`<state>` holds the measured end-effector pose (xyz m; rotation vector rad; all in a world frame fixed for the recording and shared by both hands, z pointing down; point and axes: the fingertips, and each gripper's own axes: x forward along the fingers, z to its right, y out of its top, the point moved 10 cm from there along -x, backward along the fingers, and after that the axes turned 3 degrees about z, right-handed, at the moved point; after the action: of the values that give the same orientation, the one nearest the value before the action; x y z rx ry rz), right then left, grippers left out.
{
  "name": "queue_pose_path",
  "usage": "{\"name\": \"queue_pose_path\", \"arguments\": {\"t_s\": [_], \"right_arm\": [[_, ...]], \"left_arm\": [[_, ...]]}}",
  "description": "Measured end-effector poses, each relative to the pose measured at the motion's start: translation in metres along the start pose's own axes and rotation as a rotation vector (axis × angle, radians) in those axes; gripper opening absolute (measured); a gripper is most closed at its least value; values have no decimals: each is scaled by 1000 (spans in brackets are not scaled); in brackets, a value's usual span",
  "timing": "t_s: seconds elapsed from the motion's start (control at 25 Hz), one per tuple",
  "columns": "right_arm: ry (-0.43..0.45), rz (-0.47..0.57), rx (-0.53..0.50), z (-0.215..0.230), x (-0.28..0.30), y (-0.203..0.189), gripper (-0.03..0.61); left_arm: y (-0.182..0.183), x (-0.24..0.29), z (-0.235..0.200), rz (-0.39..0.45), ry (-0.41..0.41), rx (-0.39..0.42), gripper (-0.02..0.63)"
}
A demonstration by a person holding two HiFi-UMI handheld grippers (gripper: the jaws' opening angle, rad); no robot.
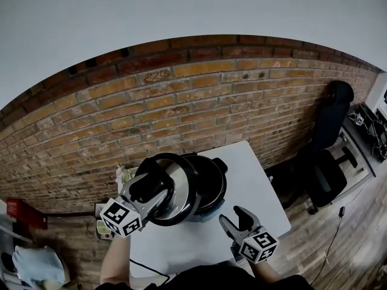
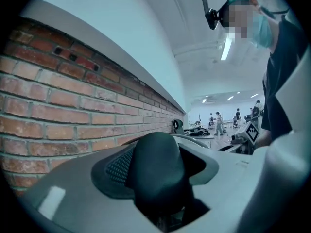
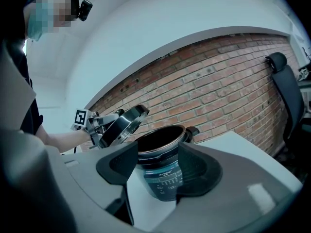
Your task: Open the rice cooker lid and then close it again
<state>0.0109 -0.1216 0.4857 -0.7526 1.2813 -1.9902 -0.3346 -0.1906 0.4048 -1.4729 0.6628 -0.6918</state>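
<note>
Black-rimmed and steel-faced, the round rice cooker lid (image 1: pixel 183 191) hangs tilted at the left side of the open, dark cylindrical rice cooker (image 1: pixel 211 180), raised off its rim. The left hand-held gripper (image 1: pixel 152 185) has its jaws clamped on the lid's black knob handle (image 2: pixel 156 171). The cooker stands on the white worktop (image 1: pixel 257 186), with a red brick wall (image 1: pixel 181 101) behind it. Near the cooker's front right, the right hand-held gripper (image 1: pixel 234 218) hovers with jaws wide apart, holding nothing.
</note>
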Motion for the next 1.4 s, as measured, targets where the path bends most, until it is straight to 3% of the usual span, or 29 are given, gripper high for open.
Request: {"name": "queue_pose_path", "arguments": {"t_s": [0.72, 1.4], "right_arm": [[-28, -11, 33, 80, -16, 13, 247], [-19, -18, 59, 92, -6, 9, 247]], "left_arm": [[-20, 116, 16, -306, -204, 117, 279], [-23, 141, 12, -380, -368, 180, 279]]}}
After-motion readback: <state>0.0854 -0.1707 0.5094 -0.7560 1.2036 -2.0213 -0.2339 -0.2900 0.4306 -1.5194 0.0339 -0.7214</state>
